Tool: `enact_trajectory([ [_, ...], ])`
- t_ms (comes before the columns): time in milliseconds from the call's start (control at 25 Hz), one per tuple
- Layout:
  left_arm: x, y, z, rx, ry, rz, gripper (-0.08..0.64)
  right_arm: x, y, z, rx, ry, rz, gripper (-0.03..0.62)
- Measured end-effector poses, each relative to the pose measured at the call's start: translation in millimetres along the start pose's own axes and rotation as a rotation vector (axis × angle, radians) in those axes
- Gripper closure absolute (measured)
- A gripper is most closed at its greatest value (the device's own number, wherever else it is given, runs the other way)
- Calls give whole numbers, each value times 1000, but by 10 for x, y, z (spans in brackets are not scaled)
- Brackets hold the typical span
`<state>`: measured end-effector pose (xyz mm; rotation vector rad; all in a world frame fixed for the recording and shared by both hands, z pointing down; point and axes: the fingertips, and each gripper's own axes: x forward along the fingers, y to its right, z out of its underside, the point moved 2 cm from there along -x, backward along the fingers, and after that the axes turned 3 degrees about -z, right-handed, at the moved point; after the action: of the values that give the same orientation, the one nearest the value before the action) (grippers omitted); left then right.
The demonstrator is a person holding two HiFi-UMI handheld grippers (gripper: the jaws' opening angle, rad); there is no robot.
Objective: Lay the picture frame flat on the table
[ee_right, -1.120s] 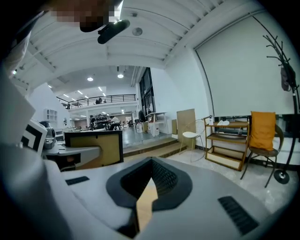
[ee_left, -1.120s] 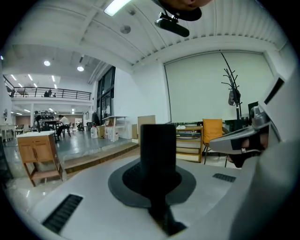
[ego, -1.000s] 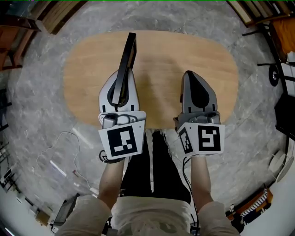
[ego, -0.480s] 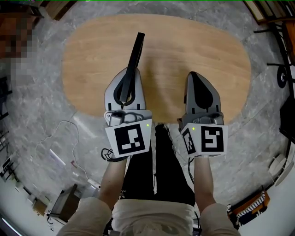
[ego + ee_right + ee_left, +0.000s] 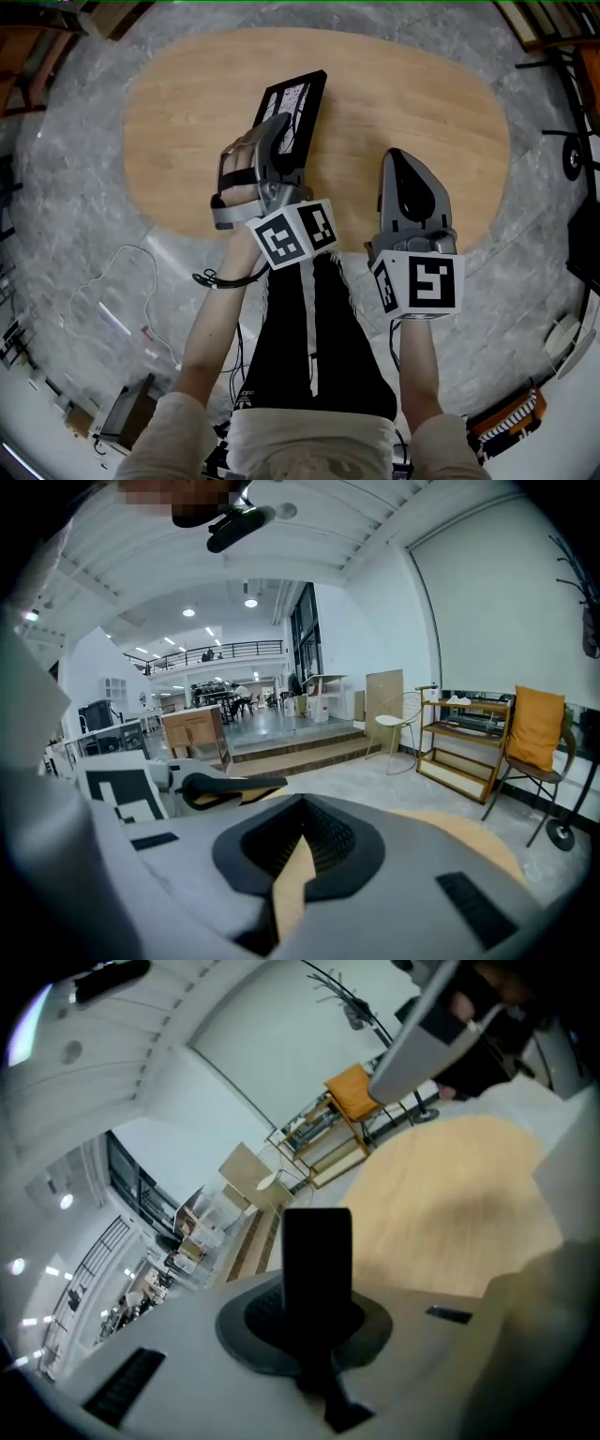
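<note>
The black picture frame hangs over the oval wooden table with its printed face turned up and leaning toward the right. My left gripper is rolled onto its side and shut on the frame's near edge. In the left gripper view the frame stands as a dark slab between the jaws of the left gripper. My right gripper rests at the table's near edge, shut, nothing in it. In the right gripper view its jaws meet at the right gripper, and the frame's edge shows at the left.
The table stands on a grey stone floor. Cables lie on the floor at the left. A chair with an orange cushion and a low wooden shelf stand beyond the table. The person's legs are below the near edge.
My left gripper has rolled over to the right. The frame has turned from edge-on and upright to leaning with its picture face up. The right gripper has stayed put.
</note>
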<state>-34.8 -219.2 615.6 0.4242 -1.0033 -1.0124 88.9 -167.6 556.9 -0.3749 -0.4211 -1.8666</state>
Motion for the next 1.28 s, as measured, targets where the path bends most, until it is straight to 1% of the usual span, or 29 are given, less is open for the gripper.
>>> enact_trajectory([
  [80,128,149,59,107,-37,19,541,-6,29,68,5,-15,4,584],
  [160,242,287,115,197,-64,35,540,-8,57,132,15,-28,6,584],
  [200,289,349,144,230,-71,43,541,-8,64,161,18,-35,6,586],
  [280,359,462,206,274,-80,61,540,-8,61,221,24,-47,5,584],
  [400,434,637,311,300,-101,107,540,-3,45,295,25,-63,1,584],
  [520,475,810,383,283,-122,178,540,2,39,327,36,-69,-11,584],
  [560,477,855,390,288,-123,193,540,5,28,334,41,-70,-20,584],
  [640,471,946,382,324,-121,217,540,11,0,357,45,-74,-37,584],
  [840,477,1144,388,409,-135,289,538,4,-62,467,64,-96,-43,584],
  [960,471,1194,371,418,-133,326,531,-7,-101,486,78,-104,-60,584],
  [1040,460,1241,385,427,-144,363,495,-16,-115,504,81,-110,-66,584],
  [1160,426,1343,496,473,-194,454,400,-25,-111,543,96,-115,-57,584],
  [1280,399,1421,548,473,-204,504,349,-24,-111,563,102,-117,-62,584],
])
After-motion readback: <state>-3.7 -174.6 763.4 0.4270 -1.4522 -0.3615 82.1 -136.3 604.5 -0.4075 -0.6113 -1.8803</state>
